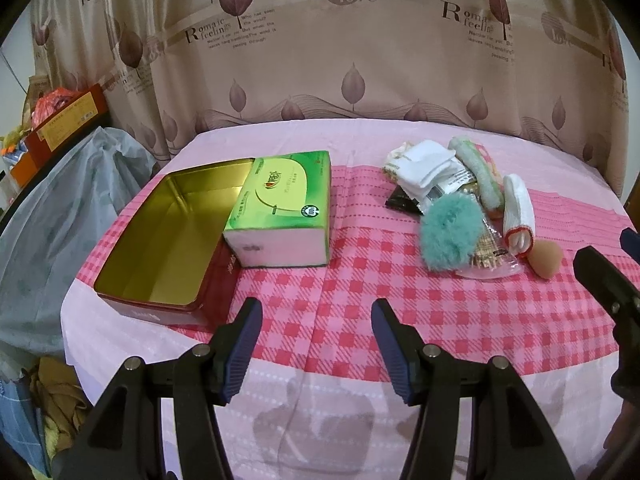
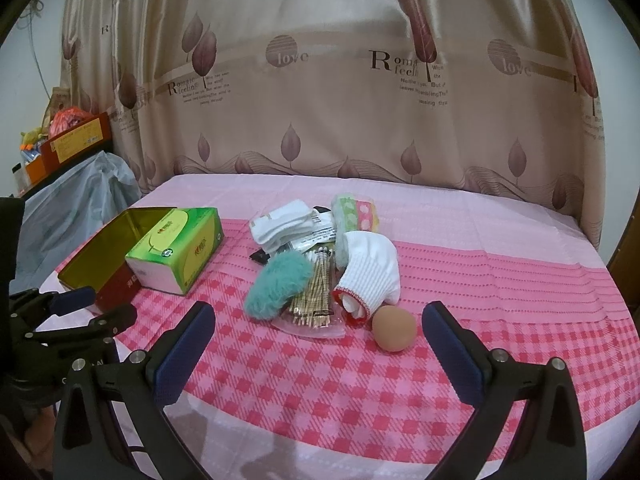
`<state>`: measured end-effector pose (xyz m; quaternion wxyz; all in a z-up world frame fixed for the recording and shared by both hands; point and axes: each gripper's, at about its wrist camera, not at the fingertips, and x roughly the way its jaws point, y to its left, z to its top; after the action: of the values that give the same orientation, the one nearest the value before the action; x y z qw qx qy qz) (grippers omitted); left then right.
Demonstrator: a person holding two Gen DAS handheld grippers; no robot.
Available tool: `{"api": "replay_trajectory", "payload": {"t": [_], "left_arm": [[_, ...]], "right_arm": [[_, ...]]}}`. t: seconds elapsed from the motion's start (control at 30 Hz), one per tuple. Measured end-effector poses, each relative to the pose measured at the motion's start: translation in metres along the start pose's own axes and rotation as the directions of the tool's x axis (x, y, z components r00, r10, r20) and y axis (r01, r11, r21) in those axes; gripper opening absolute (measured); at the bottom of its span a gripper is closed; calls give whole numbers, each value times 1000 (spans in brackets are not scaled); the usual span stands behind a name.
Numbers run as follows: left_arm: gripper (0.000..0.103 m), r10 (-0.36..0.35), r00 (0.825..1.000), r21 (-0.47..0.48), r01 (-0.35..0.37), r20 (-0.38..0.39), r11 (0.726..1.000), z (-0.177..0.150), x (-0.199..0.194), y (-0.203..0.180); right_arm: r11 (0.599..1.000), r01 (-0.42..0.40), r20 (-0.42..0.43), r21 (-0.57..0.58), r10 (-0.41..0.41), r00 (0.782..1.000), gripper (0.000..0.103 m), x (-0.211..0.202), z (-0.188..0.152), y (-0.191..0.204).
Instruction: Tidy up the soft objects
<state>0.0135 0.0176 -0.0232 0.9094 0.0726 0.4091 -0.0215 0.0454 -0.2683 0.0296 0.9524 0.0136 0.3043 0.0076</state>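
- While nothing is yet held, both tongs stand with jaws spread wide and empty: the left gripper point(image 1: 316, 340) hovers over the checked cloth point(image 1: 340, 280) in front of the tin point(image 1: 160, 232), and the right gripper point(image 2: 318, 344) hovers just short of the pile.
- Task items lie heaped right of centre on the cloth: a teal puff point(image 2: 278, 290), white socks point(image 2: 286, 224), a rolled white glove point(image 2: 370, 276) with a red cuff, a green towel roll point(image 1: 478, 176), and a tan sponge point(image 2: 394, 328) at the near edge, touching or just beside the glove.
- A clear packet of swabs point(image 2: 316, 300) lies under and between the puff and glove; it is judged not soft and best left alone.
- The tin is open and empty, save that a green tissue box point(image 1: 280, 208) leans over its right rim.
- Judged step: first pick, most likely the sponge, since it sits nearest the right gripper and is free of overlap.
- Recommended approach: lower the right gripper so its fingers straddle the sponge at mid-height, then close gently; the rounded shape may squirt out if pinched high.
- Carry clear of the glove cuff to avoid dragging it.
- Risk noted: the tissue box narrows the tin's opening on the right, so drop towards the left half, or let the left gripper shift the box first.
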Motion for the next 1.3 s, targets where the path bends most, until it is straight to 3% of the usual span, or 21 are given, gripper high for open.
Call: {"api": "replay_trajectory", "payload": {"t": [0.9,1.3], "left_arm": [[58,0,1000,0,0,-4,1000,0,0,0],[58,-21,999,-3,21,-42,1000,0,18,4]], "right_arm": [[1000,-2,-17,7,3,1000,102,4,-4,-2],[999,31,-86,7,-30,996,88,23,-5,-16]]}}
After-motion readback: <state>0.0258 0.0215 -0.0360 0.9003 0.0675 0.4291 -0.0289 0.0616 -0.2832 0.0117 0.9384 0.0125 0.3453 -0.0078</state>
